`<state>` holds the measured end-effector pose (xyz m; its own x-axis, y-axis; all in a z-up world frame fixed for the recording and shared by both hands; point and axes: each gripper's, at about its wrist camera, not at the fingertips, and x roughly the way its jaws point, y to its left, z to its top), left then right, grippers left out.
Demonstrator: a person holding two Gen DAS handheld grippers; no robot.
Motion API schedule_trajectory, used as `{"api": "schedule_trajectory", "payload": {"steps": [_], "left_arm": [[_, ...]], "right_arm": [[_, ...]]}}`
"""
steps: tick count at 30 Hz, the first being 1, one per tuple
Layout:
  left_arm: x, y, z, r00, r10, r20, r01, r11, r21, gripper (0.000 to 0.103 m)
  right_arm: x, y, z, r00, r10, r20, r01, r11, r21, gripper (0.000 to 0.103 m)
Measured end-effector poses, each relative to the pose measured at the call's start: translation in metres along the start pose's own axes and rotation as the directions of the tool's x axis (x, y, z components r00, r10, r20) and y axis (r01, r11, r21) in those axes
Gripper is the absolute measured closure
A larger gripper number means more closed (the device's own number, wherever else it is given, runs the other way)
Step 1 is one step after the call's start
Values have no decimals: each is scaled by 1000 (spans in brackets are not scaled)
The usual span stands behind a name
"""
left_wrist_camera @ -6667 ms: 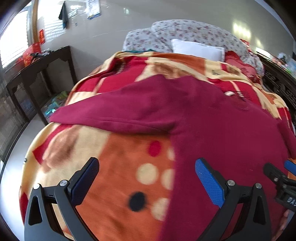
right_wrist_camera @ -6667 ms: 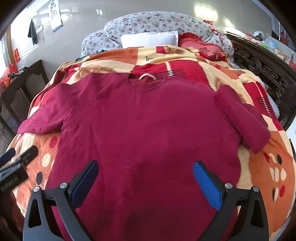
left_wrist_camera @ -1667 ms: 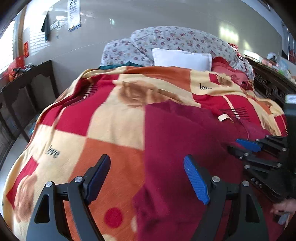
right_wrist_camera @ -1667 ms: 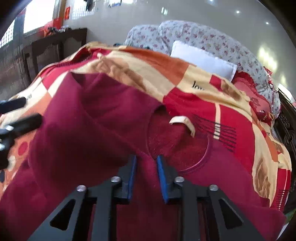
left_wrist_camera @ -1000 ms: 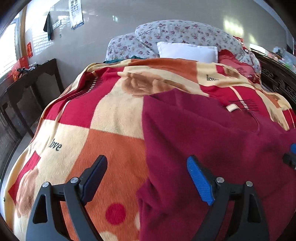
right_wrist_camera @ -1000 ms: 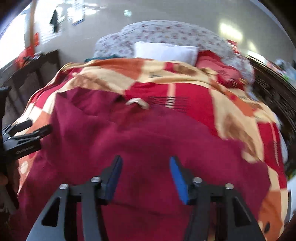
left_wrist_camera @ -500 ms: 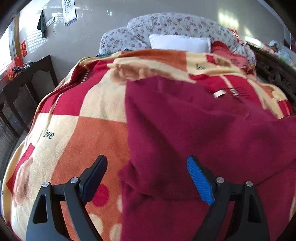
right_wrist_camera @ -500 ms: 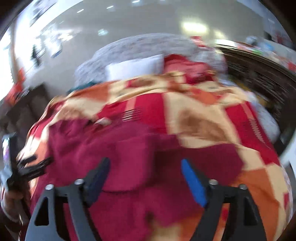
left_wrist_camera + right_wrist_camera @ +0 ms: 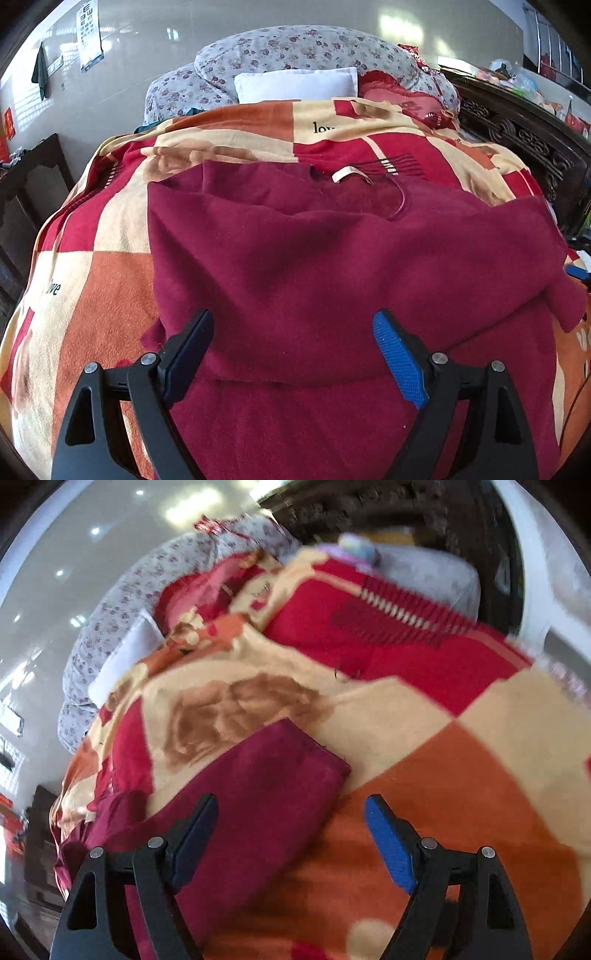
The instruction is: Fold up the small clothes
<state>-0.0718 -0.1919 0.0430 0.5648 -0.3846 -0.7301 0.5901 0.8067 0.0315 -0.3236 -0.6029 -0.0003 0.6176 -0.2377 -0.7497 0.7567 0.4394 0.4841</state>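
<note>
A dark red T-shirt (image 9: pixel 332 266) lies on the patterned blanket (image 9: pixel 92 280), its left side folded over onto the body, the collar with a white label (image 9: pixel 349 172) at the far end. My left gripper (image 9: pixel 293 347) is open and empty just above the shirt's near part. My right gripper (image 9: pixel 291 830) is open and empty above the shirt's right sleeve (image 9: pixel 266 794), which lies flat on the blanket (image 9: pixel 461 775). The right gripper's tip (image 9: pixel 578 271) shows at the right edge of the left wrist view.
Floral pillows (image 9: pixel 295 55) and a white pillow (image 9: pixel 295 85) are at the head of the bed. A dark carved bed frame (image 9: pixel 517 129) runs along the right. A dark wooden table (image 9: pixel 33 177) stands at the left.
My right gripper let go of the folded left part, opened, and swung right to the right sleeve. My left gripper stayed open and shifted right, over the shirt.
</note>
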Motion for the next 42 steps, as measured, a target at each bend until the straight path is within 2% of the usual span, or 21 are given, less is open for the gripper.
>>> {"api": "schedule_trajectory", "payload": {"steps": [1,3,4,5,7,9,11,15,18,21,23,26,30,32,34,36,38,39,40,41,42], "left_arm": [[0,1,0,1000,2,-4,-2,1000,-2,16],[0,3,-2,1000,6,-12,-6,1000,-12,16],[1,5,-2,1000,9,-15,-9,1000,-15,16],[1,6,-2,1000,13,-16,-13,1000,-17,16],[2,10,-2,1000,18,-19,-19,1000,-22,16],[1,14,-3,1000,17,-16,-17,999,-32,16],[0,17,-3,1000,13,-16,-13,999,-41,16],[-4,24,-4,1000,7,-9,-8,999,-52,16],[-8,31,-3,1000,7,1,-7,998,-69,16],[-12,40,-2,1000,-1,2,1,995,-99,16],[-17,46,-1,1000,-7,11,9,994,-113,16],[-25,54,0,1000,-4,31,8,992,-124,16],[-34,71,2,999,0,47,7,988,-156,16],[-36,82,3,999,7,50,2,984,-178,16],[-39,94,3,998,4,57,8,979,-206,16],[-39,106,3,998,-11,62,26,970,-242,16],[-35,117,1,997,-39,60,55,956,-289,16],[-33,120,1,997,-58,57,73,949,-308,16],[-29,122,0,995,-80,52,92,942,-324,16],[-26,123,-1,994,-101,44,110,935,-338,16],[-22,123,-2,992,-122,37,127,929,-347,16]], "right_arm": [[7,-4,0,1000,27,2,-28,999,21,41],[9,-6,1,998,56,27,-56,998,27,83],[5,-8,3,997,68,45,-69,997,27,91],[-4,-11,6,993,93,68,-96,995,33,95],[-25,-13,17,986,104,127,-109,993,32,95],[-58,-15,29,974,81,210,-87,996,21,95],[-100,-15,45,952,59,299,-66,998,13,95],[-168,4,70,907,63,416,-53,998,-36,95],[-209,41,75,876,101,471,-51,992,-119,95],[-228,80,69,869,189,456,-105,973,-204,95],[-234,113,56,866,250,432,-138,952,-275,95],[-229,166,23,869,354,347,-212,898,-385,95],[-196,248,-34,874,462,154,-322,784,-530,95],[-173,278,-64,870,489,64,-370,732,-572,95],[-139,309,-101,873,487,-38,-407,683,-607,95],[-93,330,-139,872,470,-135,-450,663,-599,95],[-48,341,-168,883,420,-211,-457,664,-592,93],[-23,345,-183,893,377,-244,-445,672,-592,92],[3,346,-197,894,330,-302,-447,677,-585,88],[23,345,-208,888,285,-361,-452,687,-569,78],[37,340,-216,874,246,-419,-458,704,-543,75]]}}
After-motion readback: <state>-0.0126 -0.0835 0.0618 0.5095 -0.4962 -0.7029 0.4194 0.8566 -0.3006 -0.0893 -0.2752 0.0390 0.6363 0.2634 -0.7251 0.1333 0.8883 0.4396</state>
